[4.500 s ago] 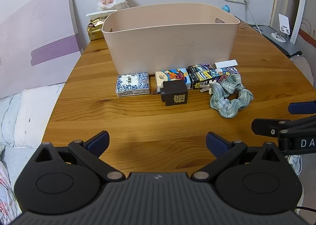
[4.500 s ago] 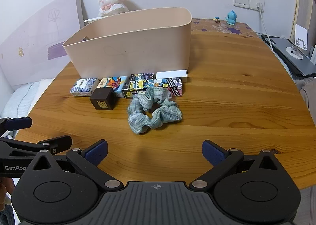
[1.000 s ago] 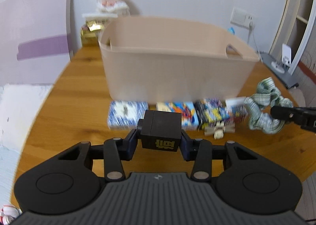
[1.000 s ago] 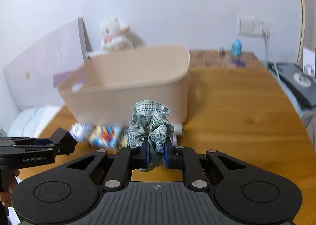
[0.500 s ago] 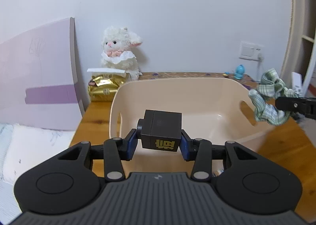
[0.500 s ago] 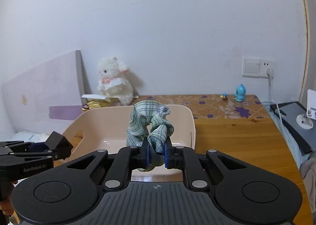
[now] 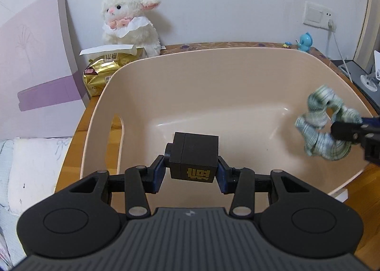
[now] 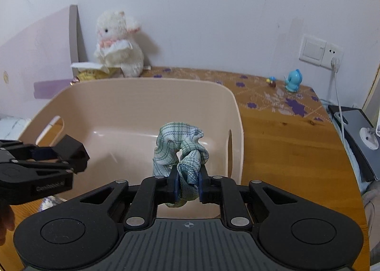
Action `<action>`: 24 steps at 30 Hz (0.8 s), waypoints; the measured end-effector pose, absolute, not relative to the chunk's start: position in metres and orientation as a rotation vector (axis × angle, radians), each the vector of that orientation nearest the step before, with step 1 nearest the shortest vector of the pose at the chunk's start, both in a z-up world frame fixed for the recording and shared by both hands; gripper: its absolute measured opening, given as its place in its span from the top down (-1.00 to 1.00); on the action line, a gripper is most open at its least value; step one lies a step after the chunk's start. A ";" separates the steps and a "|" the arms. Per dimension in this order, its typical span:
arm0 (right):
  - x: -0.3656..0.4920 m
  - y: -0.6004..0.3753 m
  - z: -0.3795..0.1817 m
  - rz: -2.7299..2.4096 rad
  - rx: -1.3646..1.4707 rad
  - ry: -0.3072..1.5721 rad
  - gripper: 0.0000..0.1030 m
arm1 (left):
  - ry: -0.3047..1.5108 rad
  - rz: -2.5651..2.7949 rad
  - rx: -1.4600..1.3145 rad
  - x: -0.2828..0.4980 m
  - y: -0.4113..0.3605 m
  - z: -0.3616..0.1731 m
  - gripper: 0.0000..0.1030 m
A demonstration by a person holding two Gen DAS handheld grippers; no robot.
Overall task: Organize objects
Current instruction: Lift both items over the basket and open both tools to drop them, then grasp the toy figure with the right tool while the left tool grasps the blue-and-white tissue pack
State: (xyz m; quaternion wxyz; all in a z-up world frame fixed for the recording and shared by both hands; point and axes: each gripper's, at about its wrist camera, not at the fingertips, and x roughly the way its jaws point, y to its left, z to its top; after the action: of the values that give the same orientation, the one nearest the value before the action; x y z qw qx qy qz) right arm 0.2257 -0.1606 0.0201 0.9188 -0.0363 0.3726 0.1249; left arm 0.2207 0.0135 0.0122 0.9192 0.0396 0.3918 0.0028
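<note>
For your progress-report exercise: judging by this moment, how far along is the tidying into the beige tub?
Done: nothing lies in the beige tub yet; its floor shows bare. In hand: the left tongs grip the black cube and the right tongs pinch the green plaid scrunchie, both held over the tub. Left: releasing both; any other items are mostly out of view.

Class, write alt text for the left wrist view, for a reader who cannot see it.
The left gripper holds a black cube over an empty beige plastic bin. At right, the right gripper holds a green plaid scrunchie above the same bin. A white plush lamb sits against the wall behind.
</note>
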 end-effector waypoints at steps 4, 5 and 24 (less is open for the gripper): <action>0.219 -0.163 0.023 0.254 -0.059 0.736 0.11 | 0.778 0.001 0.094 0.217 0.015 0.018 -0.29; 0.216 -0.164 0.025 0.257 -0.051 0.725 -0.01 | 0.759 0.002 0.096 0.213 0.016 0.022 -0.50; 0.129 -0.187 0.048 0.285 -0.018 0.599 -1.00 | 0.617 0.015 0.092 0.121 0.048 0.052 -0.88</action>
State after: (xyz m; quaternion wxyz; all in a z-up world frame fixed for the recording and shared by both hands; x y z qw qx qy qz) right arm 0.1287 -0.1871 0.0476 0.9455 -0.0086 0.2939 0.1398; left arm 0.1207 0.0480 0.0520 0.9517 0.0454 0.3037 0.0073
